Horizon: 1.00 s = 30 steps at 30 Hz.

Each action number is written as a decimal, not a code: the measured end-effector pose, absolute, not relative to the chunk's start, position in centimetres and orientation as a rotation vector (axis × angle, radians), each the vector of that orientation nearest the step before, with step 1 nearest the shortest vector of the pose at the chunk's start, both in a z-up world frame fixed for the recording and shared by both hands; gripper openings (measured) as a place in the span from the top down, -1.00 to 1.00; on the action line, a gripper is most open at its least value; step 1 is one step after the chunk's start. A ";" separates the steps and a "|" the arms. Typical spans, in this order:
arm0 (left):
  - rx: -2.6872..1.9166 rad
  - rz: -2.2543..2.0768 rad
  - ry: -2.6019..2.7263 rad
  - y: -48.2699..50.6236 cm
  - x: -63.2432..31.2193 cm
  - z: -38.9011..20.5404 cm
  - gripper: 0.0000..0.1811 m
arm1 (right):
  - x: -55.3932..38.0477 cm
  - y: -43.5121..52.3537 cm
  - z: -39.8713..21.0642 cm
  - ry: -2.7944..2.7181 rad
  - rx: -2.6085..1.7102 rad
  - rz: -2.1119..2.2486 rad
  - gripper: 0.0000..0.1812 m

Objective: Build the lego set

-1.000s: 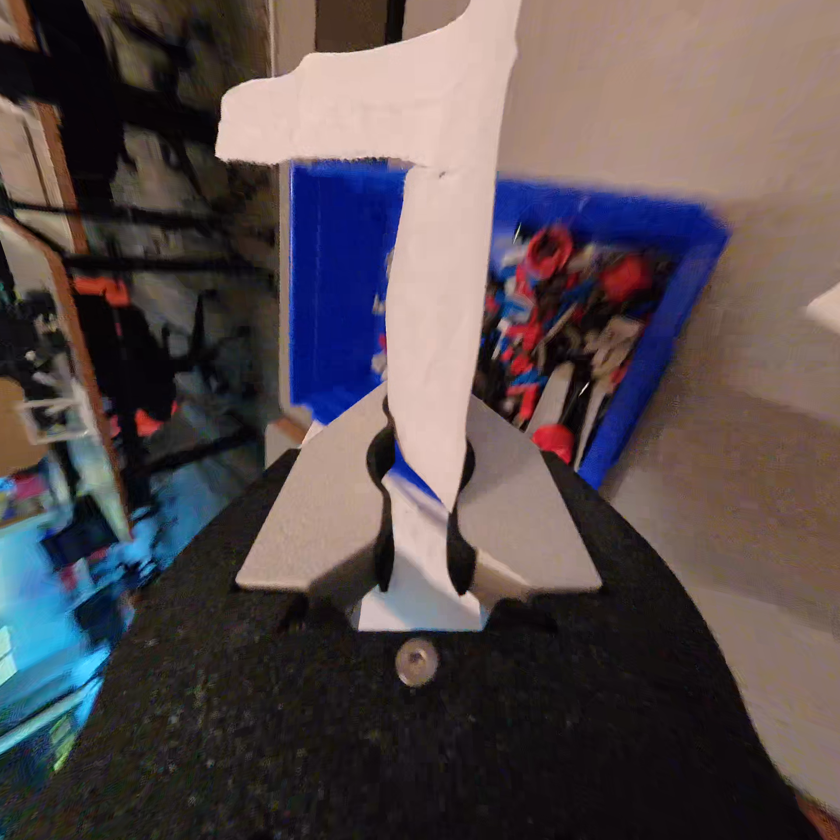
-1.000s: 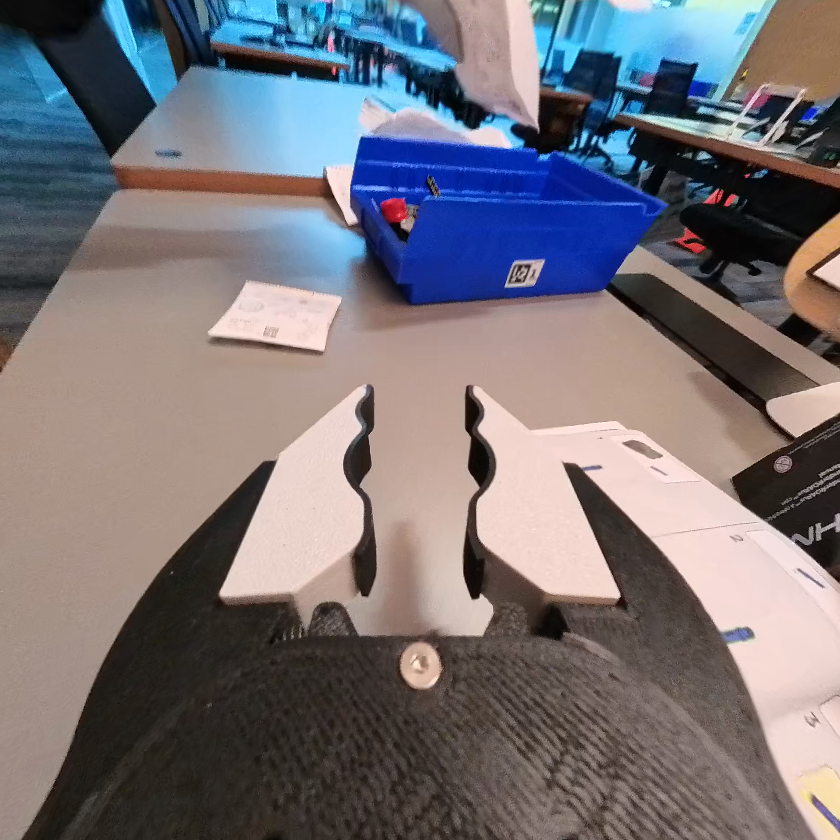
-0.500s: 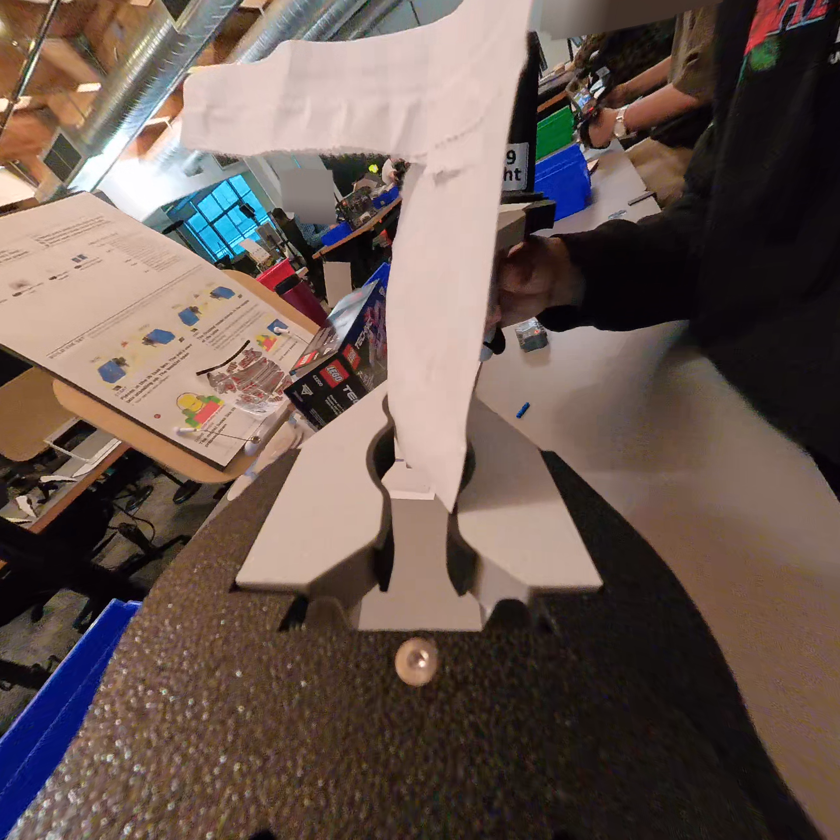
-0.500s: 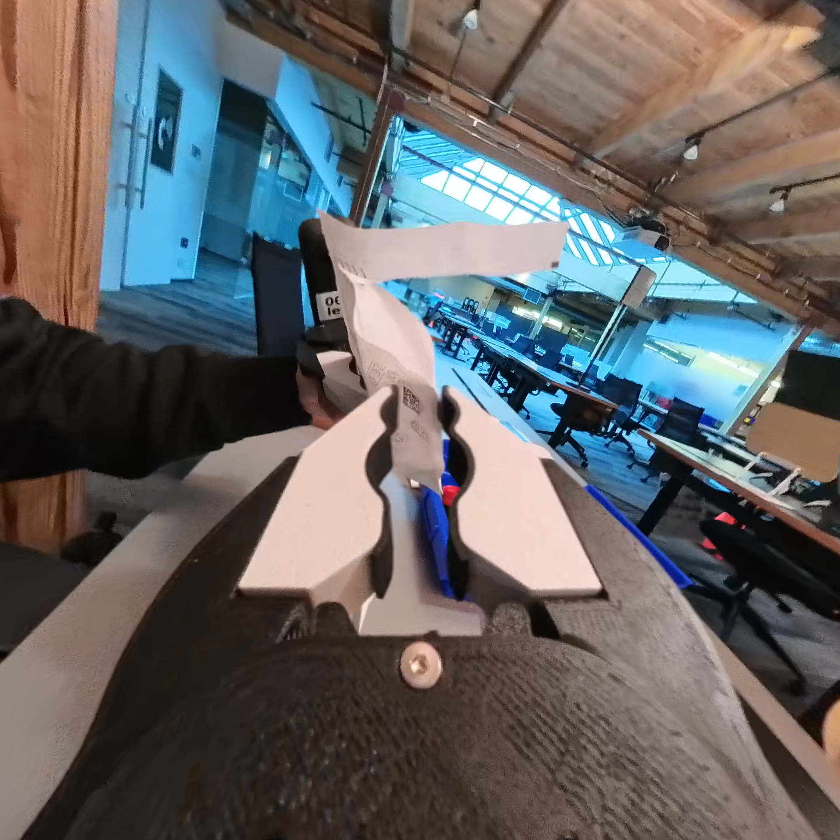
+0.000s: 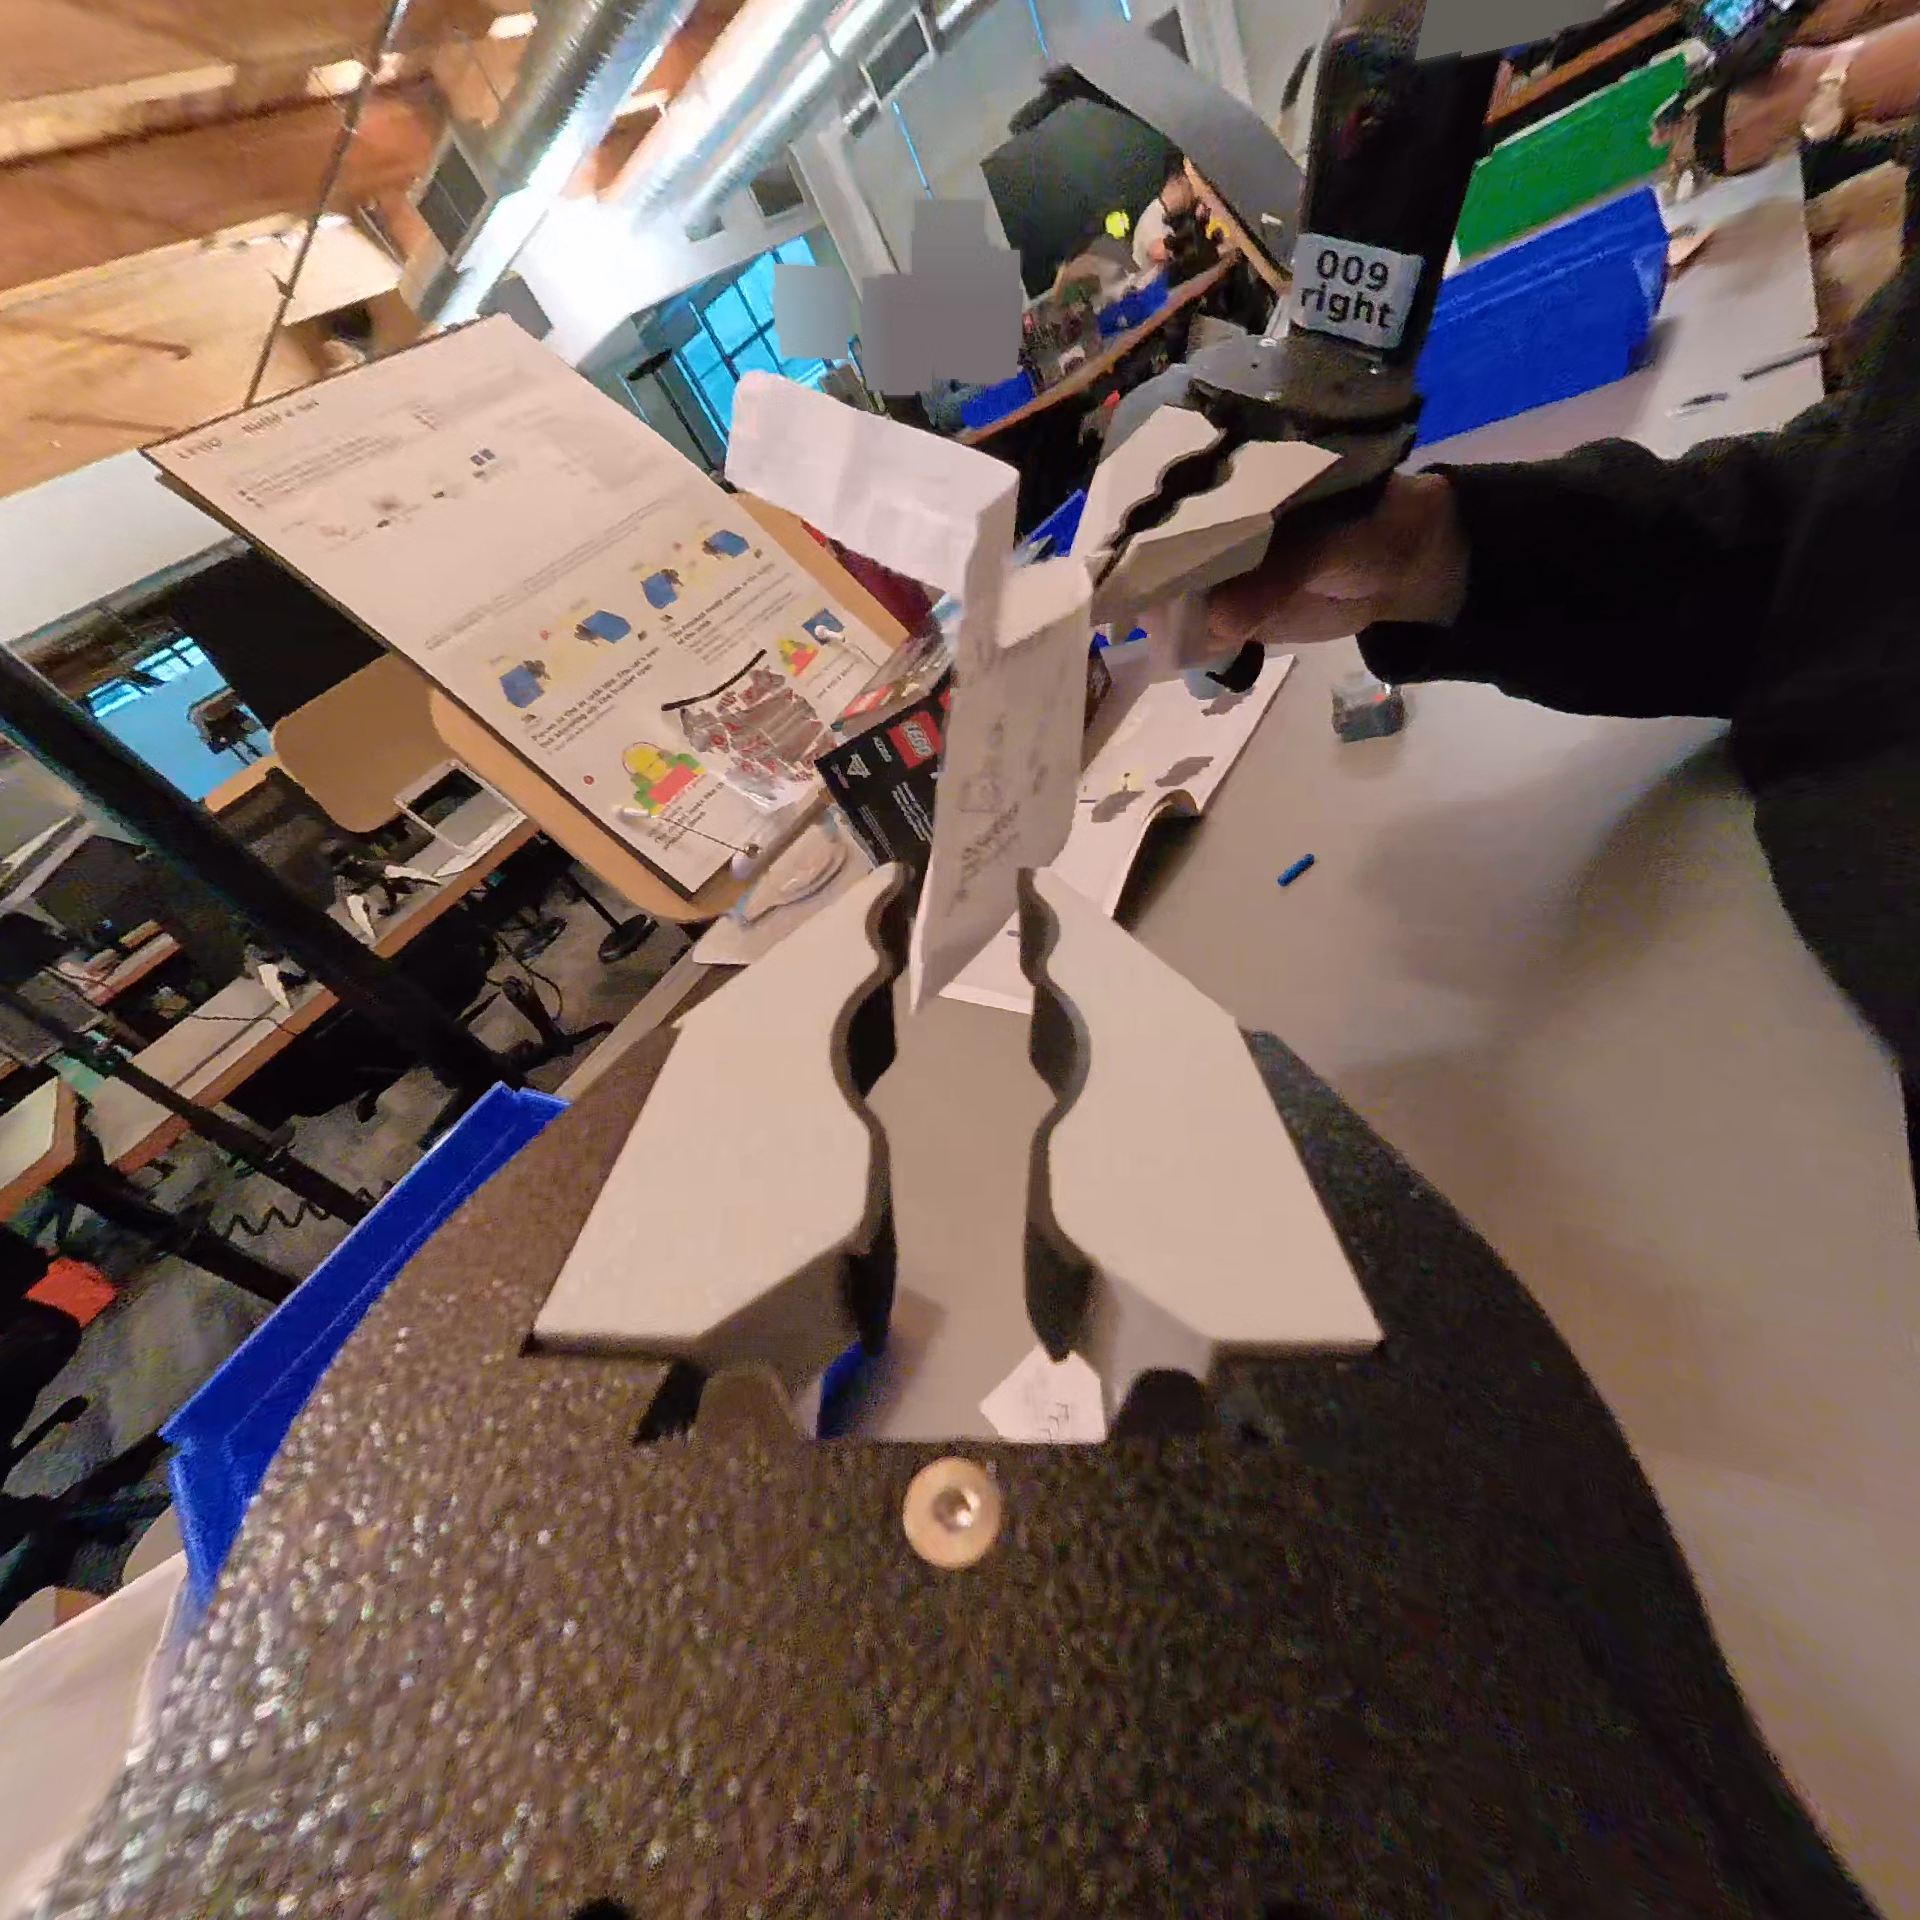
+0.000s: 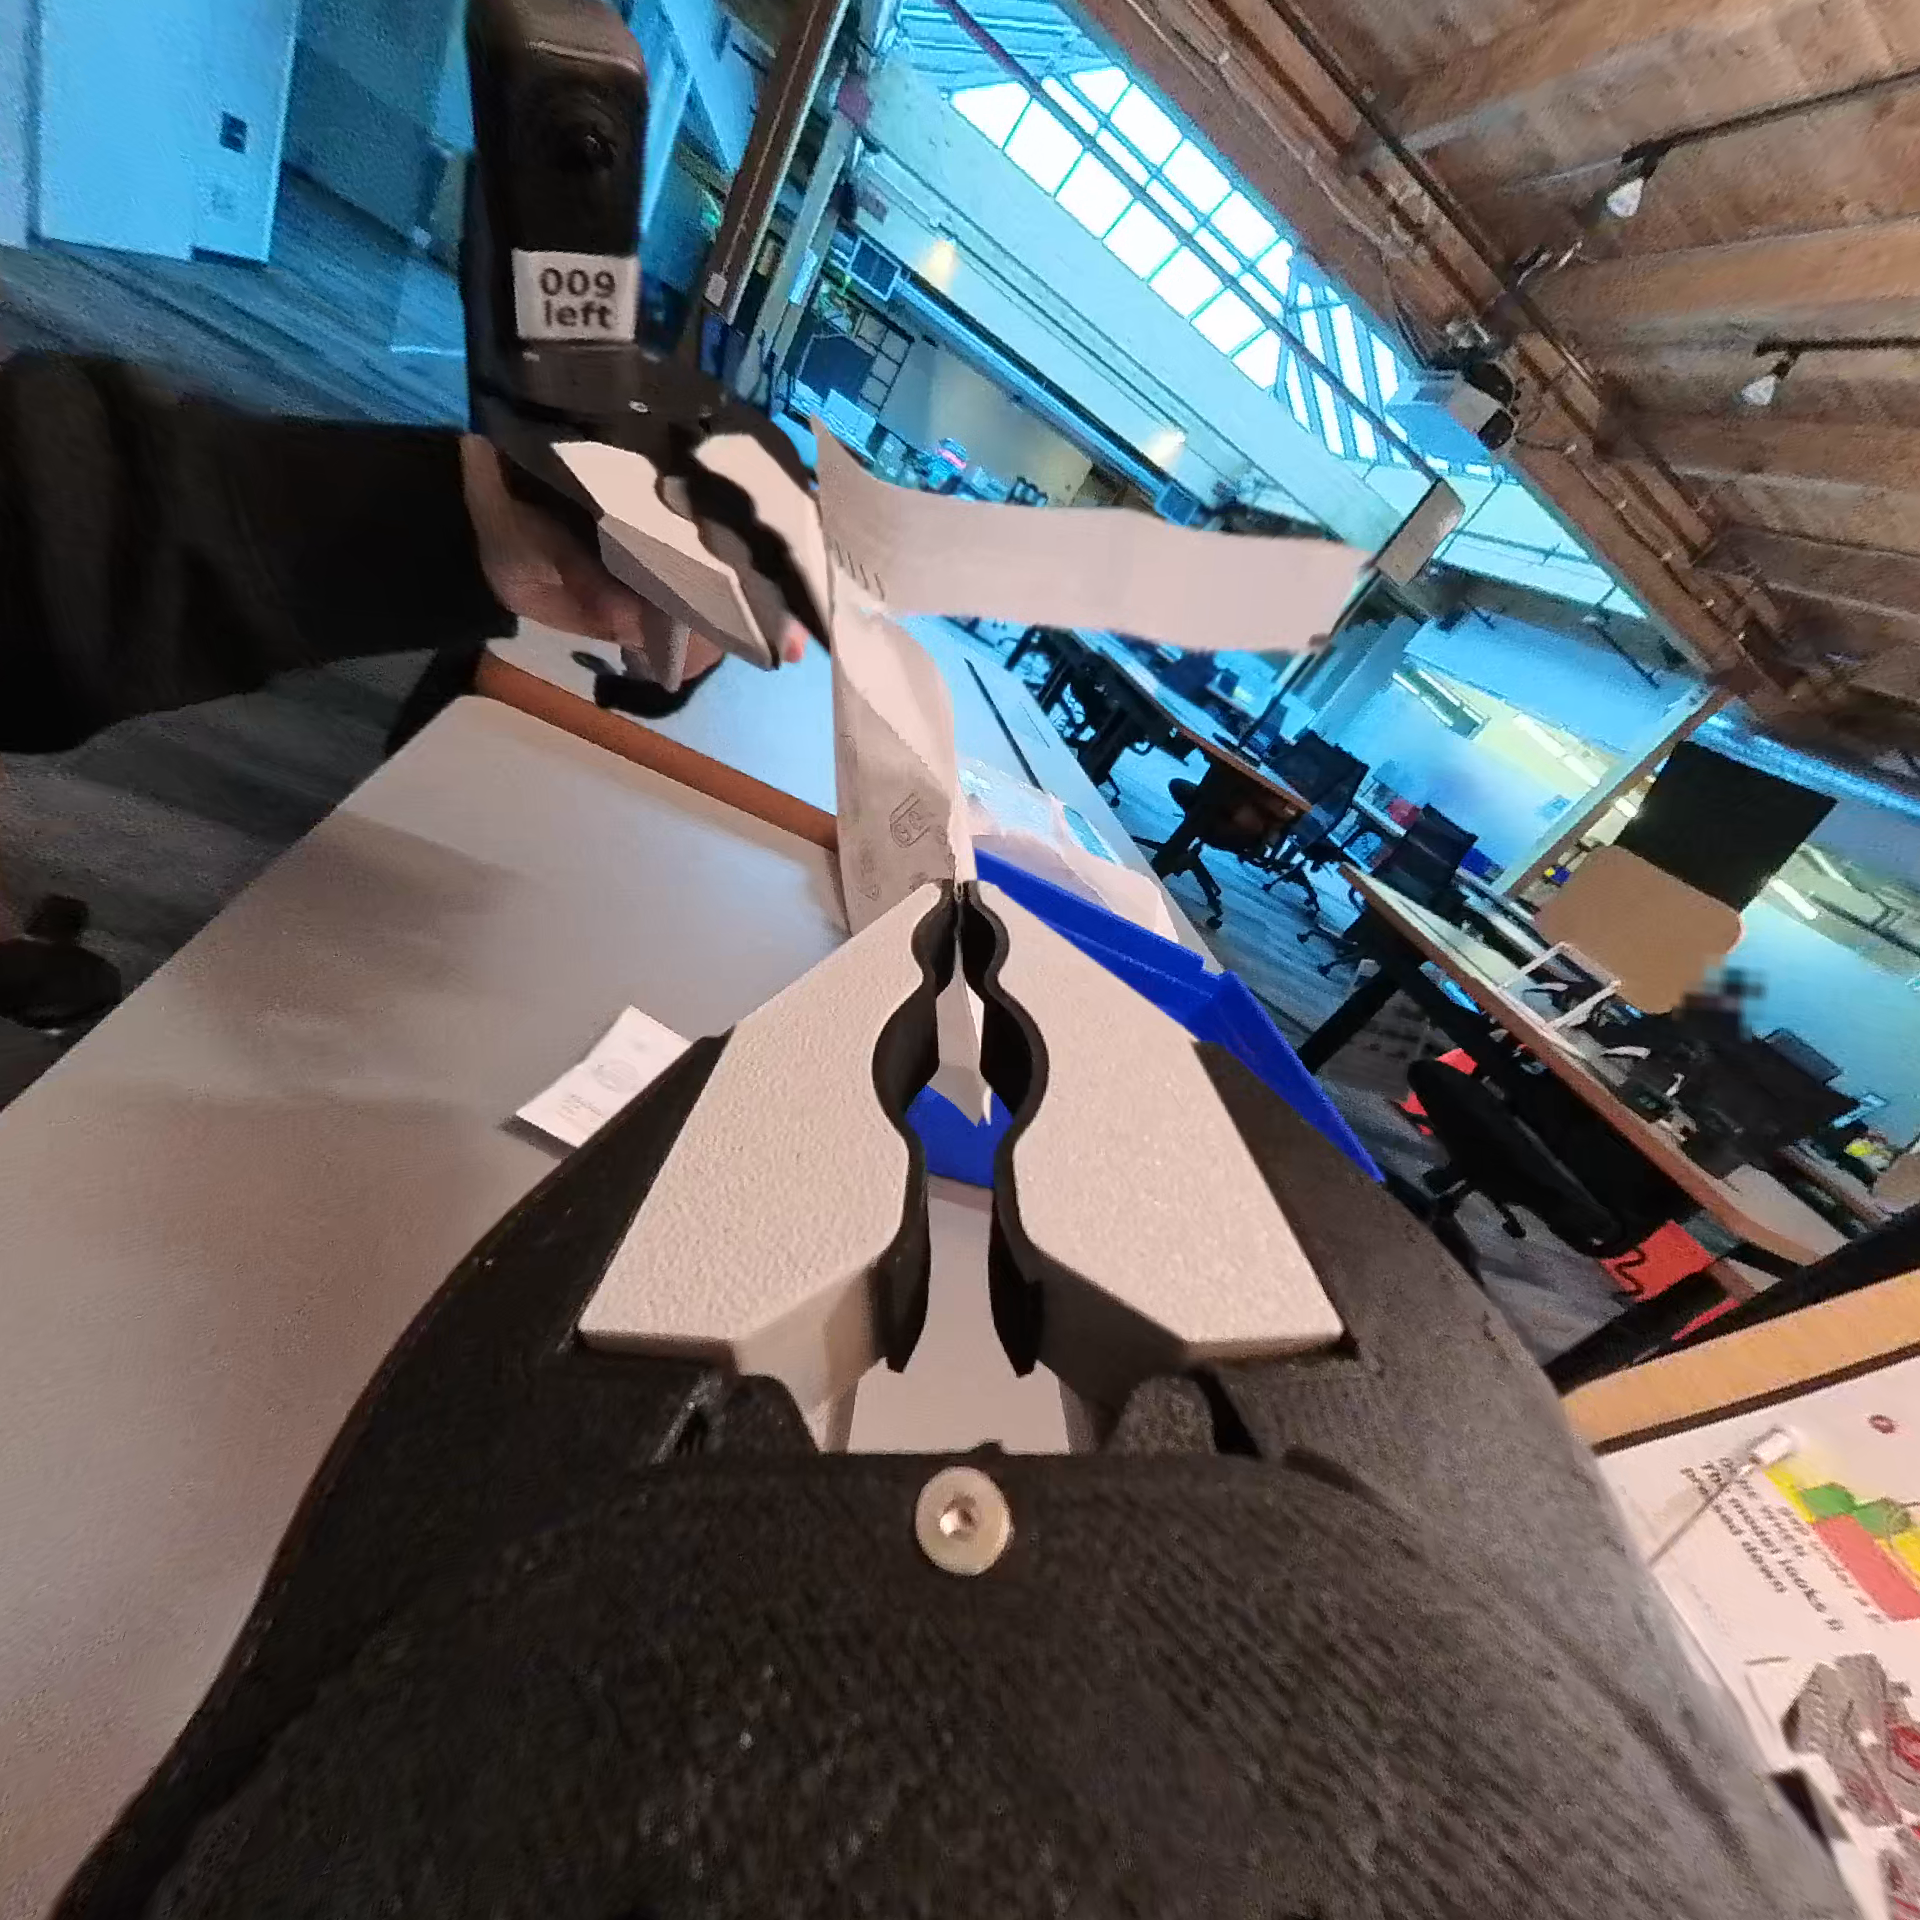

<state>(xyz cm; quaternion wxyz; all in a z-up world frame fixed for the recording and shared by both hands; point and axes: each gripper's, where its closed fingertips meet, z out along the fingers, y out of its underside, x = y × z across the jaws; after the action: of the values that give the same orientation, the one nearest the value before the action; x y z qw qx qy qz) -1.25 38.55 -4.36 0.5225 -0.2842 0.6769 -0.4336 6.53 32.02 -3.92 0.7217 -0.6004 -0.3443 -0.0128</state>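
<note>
A white paper bag (image 5: pixel 997 748), torn into a strip with a side flap, hangs in the air between my two grippers. My left gripper (image 5: pixel 961 878) has its jaws a little apart with the strip's near end pinched between the tips. It also shows in the right wrist view (image 6: pixel 795 634), at the strip's far end. My right gripper (image 6: pixel 958 891) is shut on the bag (image 6: pixel 894 748), with a short tail of paper between its fingers. In the left wrist view it (image 5: pixel 1091 566) grips the strip's upper end. No bricks are in either gripper.
Below lies a grey table (image 5: pixel 1507 1039) with an open booklet (image 5: pixel 1174 769), a black Lego box (image 5: pixel 894 779) and a small blue piece (image 5: pixel 1296 870). A blue bin (image 6: pixel 1143 997) and a paper slip (image 6: pixel 603 1081) lie under the right gripper. An instruction board (image 5: pixel 582 623) stands at the left.
My right gripper rose from the table, where it was open and empty, and shut on the bag. My left gripper swung away from the blue bin, and the bag slid forward in its tips.
</note>
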 end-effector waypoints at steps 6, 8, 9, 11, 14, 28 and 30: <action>-0.734 -0.992 1.602 39.6 -1.5 -5.0 1.00 | 6.4 32.0 -4.8 -0.789 -1.340 -0.049 1.00; -0.752 -1.024 1.578 39.7 -1.7 -4.9 1.00 | 6.3 31.9 -5.0 -0.797 -1.339 -0.029 1.00; -0.751 -1.043 1.572 39.6 -1.8 -4.8 1.00 | 6.4 32.0 -5.0 -0.787 -1.342 -0.031 1.00; -0.743 -1.076 1.584 38.9 -1.8 -4.7 0.66 | 6.5 32.1 -5.3 -0.786 -1.352 -0.028 1.00; -0.737 -1.096 1.663 37.7 -1.9 -5.1 0.57 | 6.7 32.2 -5.5 -0.779 -1.361 -0.024 1.00; -1.083 -0.970 1.244 47.7 -2.2 -2.3 1.00 | 9.9 33.6 -7.6 -0.645 -1.475 -0.057 0.74; -1.261 -0.974 0.955 53.9 -4.2 -0.9 1.00 | 10.1 33.6 -7.7 -0.640 -1.475 -0.049 0.74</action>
<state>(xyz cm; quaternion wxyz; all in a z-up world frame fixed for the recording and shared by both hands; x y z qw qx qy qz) -4.24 53.91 -0.91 0.5988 -0.5438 0.4117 -0.4199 10.06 33.59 -7.70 0.6938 -0.6604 -0.2865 -0.0218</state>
